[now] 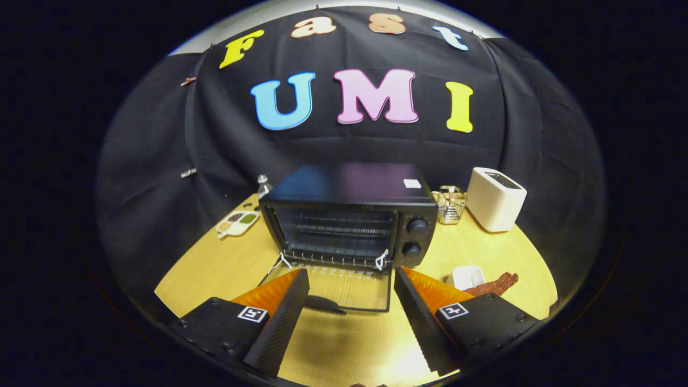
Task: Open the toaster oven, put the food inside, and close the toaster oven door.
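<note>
In the gripper view, the claw point(352, 301) hangs above the wooden surface point(215, 269) with its fingers spread wide and nothing between them. Just ahead of the fingers stands the oven point(352, 215), its glass door point(336, 290) dropped fully open and lying flat towards the claw, so that the door's front edge and handle point(322, 305) sit in the gap between the fingertips. Wire racks show inside the oven, and two knobs point(415, 236) sit one above the other on its right-hand panel. The food point(493, 285), a reddish-brown strip, lies on the surface beyond the right finger, touching a small white dish point(466, 276). Further back on that side stand a white toaster point(494, 199) and a wire holder point(450, 204) just beside the oven. Left of the oven lie a divided tray point(237, 223) and a small bottle point(263, 185).
</note>
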Demonstrator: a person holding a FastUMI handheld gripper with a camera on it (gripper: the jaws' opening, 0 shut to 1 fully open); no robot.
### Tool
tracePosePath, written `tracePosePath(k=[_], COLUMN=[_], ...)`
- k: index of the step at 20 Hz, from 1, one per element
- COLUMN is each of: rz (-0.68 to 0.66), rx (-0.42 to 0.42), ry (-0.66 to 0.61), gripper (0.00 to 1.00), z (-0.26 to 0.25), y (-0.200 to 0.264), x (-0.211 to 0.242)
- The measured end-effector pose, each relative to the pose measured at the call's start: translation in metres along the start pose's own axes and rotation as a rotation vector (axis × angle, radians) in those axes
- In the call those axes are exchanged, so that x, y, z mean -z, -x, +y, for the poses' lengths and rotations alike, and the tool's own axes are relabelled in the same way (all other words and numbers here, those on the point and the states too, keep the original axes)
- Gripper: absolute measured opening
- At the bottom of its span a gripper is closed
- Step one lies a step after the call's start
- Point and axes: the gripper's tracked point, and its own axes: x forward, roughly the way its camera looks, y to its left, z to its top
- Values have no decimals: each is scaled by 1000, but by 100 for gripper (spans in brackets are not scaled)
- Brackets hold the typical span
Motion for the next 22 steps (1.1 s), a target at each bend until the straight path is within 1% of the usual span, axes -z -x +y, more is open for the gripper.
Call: tracePosePath(k=[3,9,12,16,22], rz=[-34,-7,31,69,166], rx=[21,34,2,17,9], ry=[-11,-35,-75,-130,-228], gripper=[99,99,99,99,99], z=[-41,-135,-175,-236,-295], y=[7,16,19,18,17], x=[-22,-45,-48,-40,1])
